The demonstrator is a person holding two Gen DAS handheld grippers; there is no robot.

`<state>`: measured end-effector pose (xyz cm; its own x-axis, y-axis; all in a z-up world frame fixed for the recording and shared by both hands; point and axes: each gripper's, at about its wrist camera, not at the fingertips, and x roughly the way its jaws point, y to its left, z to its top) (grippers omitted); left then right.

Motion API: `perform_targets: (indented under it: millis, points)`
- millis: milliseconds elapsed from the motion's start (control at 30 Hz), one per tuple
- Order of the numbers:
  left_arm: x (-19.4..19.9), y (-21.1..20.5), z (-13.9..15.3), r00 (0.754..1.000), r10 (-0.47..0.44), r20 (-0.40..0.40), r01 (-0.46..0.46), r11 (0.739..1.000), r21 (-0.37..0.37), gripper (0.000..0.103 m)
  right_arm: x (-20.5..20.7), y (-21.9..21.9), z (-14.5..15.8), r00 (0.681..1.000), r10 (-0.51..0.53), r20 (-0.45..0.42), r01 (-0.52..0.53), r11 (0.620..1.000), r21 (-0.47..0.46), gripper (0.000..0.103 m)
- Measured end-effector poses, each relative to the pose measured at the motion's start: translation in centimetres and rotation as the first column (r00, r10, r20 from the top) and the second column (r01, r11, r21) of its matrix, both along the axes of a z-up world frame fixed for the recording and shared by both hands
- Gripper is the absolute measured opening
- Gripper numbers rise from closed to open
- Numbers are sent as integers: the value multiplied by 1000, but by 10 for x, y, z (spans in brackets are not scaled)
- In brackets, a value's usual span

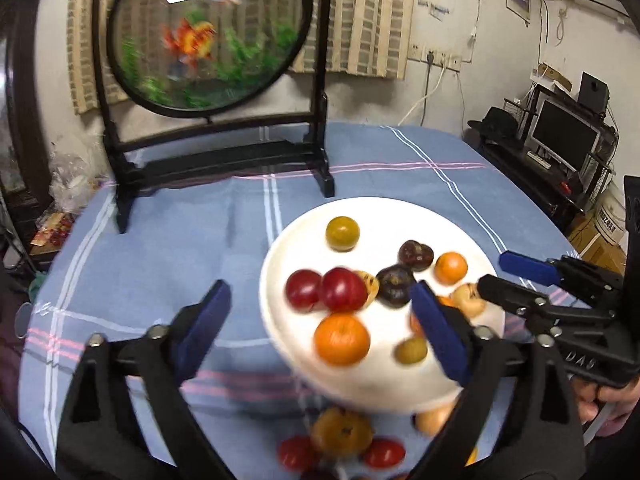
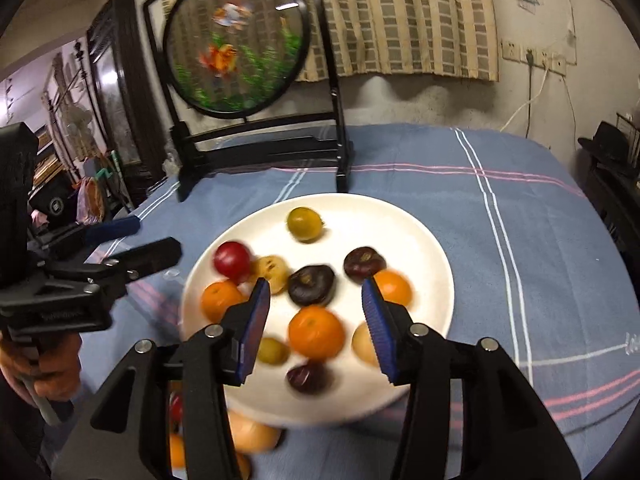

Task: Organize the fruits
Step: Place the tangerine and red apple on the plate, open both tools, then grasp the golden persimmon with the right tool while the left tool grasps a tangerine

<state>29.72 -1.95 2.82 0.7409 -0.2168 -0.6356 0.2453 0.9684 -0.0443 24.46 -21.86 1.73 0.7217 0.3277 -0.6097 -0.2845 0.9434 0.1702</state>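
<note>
A white plate [image 1: 304, 220] [image 2: 420, 240] on the blue checked tablecloth holds several fruits: oranges, red, dark purple and yellow-green ones. My left gripper [image 1: 320, 292] is open wide over the plate's near left part, above the red fruits [image 1: 344, 290] and an orange [image 1: 342, 338], its pads touching none. My right gripper [image 2: 316, 286] is open above another orange [image 2: 316, 332], with a gap on both sides. Each gripper also shows in the other view: the right gripper [image 1: 496, 272] at the plate's right rim, the left gripper [image 2: 156, 236] beside its left rim.
Several loose fruits [image 1: 340, 432] [image 2: 252, 436] lie on the cloth just in front of the plate. A round goldfish screen on a black stand [image 1: 208, 32] [image 2: 236, 40] stands at the table's back. A monitor [image 1: 564, 132] sits beyond the right edge.
</note>
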Motion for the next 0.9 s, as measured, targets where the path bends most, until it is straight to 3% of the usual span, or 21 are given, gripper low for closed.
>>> perform_targets:
  millis: [167,433,633,900]
  points:
    - [-57,19,0,999,38,36,-38,999,11,95,-42,10,-4,1000,19,17,-19,999,-44,52]
    - [-128,50,-43,995,84,-48,-86,994,-62,95,-86,29,-40,996,44,-82,-48,998,-48,52]
    - [-154,51,-70,996,46,-74,-49,998,-35,95,-95,36,-52,992,40,-122,-43,999,-25,52]
    - [-160,46,-67,999,32,-40,-32,999,-1,96,-98,46,-61,987,62,-151,-68,997,-37,49]
